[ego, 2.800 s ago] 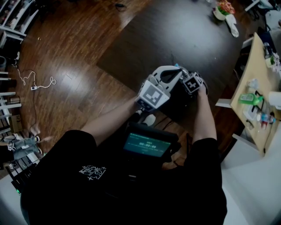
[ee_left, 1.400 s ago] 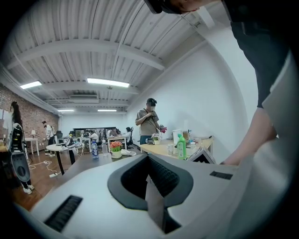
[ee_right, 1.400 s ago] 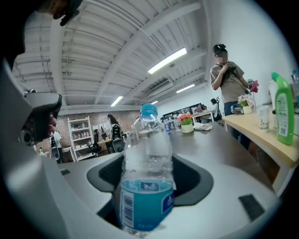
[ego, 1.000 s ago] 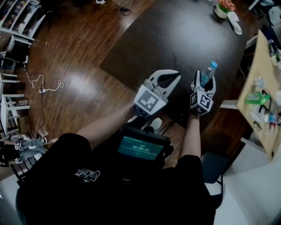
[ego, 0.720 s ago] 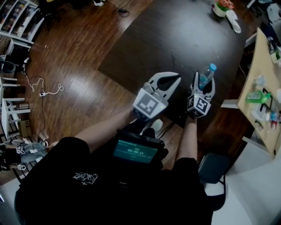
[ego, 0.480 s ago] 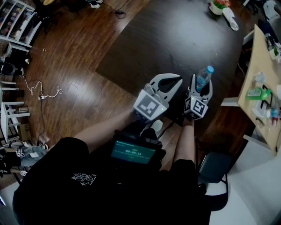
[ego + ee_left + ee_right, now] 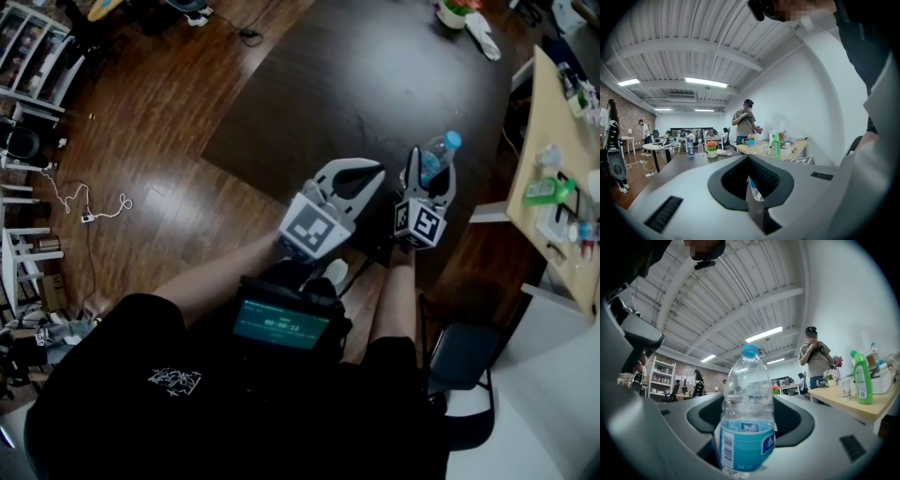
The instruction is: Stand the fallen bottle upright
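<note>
A clear plastic bottle (image 7: 438,156) with a blue cap and blue label stands upright at the near right edge of the dark table (image 7: 356,75). My right gripper (image 7: 431,174) is shut on the bottle's lower part; in the right gripper view the bottle (image 7: 746,427) fills the space between the jaws. Whether its base touches the table is hidden. My left gripper (image 7: 377,169) hovers just left of it, shut with nothing held. Through the gap behind its tips (image 7: 749,157), a sliver of the bottle (image 7: 755,191) shows.
A light wooden desk (image 7: 553,112) with a green bottle (image 7: 538,190) and small items stands to the right. A flower pot (image 7: 453,11) sits at the table's far end. A dark chair (image 7: 459,354) is below right. A person (image 7: 746,123) stands further off.
2.8 s ago both grippers were bunched together with the bottle barely visible. Since one second ago the bottle stays upright in the right gripper; only the view has shifted slightly.
</note>
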Available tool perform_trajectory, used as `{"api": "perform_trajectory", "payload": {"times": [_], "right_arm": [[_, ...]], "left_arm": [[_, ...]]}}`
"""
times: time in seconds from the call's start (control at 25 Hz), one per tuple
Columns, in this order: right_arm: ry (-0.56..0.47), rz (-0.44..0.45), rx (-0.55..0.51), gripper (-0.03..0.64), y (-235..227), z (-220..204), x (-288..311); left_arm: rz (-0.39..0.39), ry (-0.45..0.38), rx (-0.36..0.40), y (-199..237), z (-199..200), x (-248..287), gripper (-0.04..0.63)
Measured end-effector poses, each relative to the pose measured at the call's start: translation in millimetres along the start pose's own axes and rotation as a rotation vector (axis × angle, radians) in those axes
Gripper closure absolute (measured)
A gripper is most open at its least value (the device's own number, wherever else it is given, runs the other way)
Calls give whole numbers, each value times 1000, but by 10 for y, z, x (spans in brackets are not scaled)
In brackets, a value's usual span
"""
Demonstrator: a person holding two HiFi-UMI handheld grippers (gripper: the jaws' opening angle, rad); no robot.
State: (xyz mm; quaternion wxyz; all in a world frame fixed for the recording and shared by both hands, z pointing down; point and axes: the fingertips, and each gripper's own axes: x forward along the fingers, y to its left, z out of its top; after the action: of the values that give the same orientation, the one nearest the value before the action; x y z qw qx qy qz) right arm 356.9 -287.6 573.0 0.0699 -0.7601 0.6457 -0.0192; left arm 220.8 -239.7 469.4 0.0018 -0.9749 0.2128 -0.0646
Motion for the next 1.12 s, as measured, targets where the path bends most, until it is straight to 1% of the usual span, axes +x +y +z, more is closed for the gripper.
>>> {"api": "perform_trajectory", "payload": {"times": [0.16, 0.32, 0.48, 0.6, 0.8, 0.96, 1.12], "right_arm": [[-7, -13, -8, 267, 26, -136, -17], [-36, 15, -24, 265, 129, -150, -85], [-40, 8, -47, 264, 130, -122, -175], [-58, 26, -71, 264, 177, -84, -251], [-152, 50, -102, 265, 179, -10, -279], [-201, 25, -99, 265, 109, -75, -237], [-186, 27, -92, 265, 85, -247, -269]], "left_arm": [[25, -12, -11, 82, -24, -59, 598], [32, -19, -18, 77, -87, -93, 598], [12, -27, -20, -12, -152, -70, 598], [5, -47, -22, -20, -173, -59, 598], [-13, -82, -2, -56, -282, 15, 598], [-24, -100, -15, -118, -462, 61, 598], [-35, -110, -23, -145, -595, 134, 598]]}}
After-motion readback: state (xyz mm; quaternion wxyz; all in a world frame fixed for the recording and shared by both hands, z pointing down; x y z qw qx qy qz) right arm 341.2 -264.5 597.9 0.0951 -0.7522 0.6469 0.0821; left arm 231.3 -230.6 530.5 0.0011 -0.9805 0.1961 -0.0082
